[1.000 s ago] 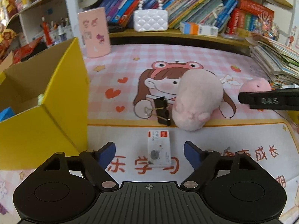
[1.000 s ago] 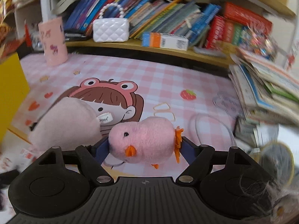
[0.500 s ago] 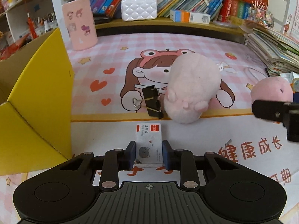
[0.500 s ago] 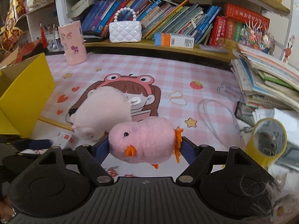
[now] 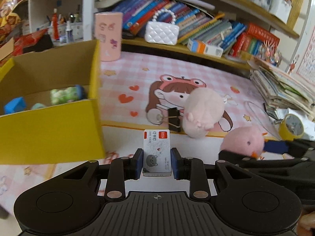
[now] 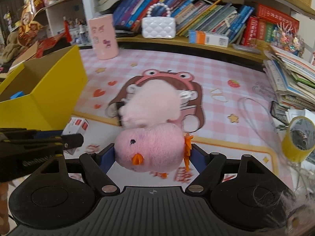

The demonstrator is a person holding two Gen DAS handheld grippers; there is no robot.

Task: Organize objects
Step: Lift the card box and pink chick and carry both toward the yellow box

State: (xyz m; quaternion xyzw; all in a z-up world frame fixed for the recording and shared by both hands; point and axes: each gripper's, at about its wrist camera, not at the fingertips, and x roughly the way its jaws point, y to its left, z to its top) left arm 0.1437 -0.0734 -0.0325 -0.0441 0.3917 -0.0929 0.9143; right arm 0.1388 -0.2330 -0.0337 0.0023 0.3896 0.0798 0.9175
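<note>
At nine o'clock sits the yellow box (image 5: 49, 129) (small things inside). The left gripper (image 5: 157, 162) is clenched on the staple box (image 5: 156, 153). At two o'clock of it lies the pale plush (image 5: 204, 114), beside a binder clip (image 5: 174, 119). The right gripper (image 6: 151, 157) grasps the pink chick plush (image 6: 149, 149).

Bookshelf (image 6: 196, 41) at twelve o'clock carries leaning books (image 6: 206, 17) and a white quilted purse (image 6: 158, 27). Stacked magazines (image 6: 291, 78) at three o'clock. Cartoon mat (image 6: 206, 68) covers the worktop.
</note>
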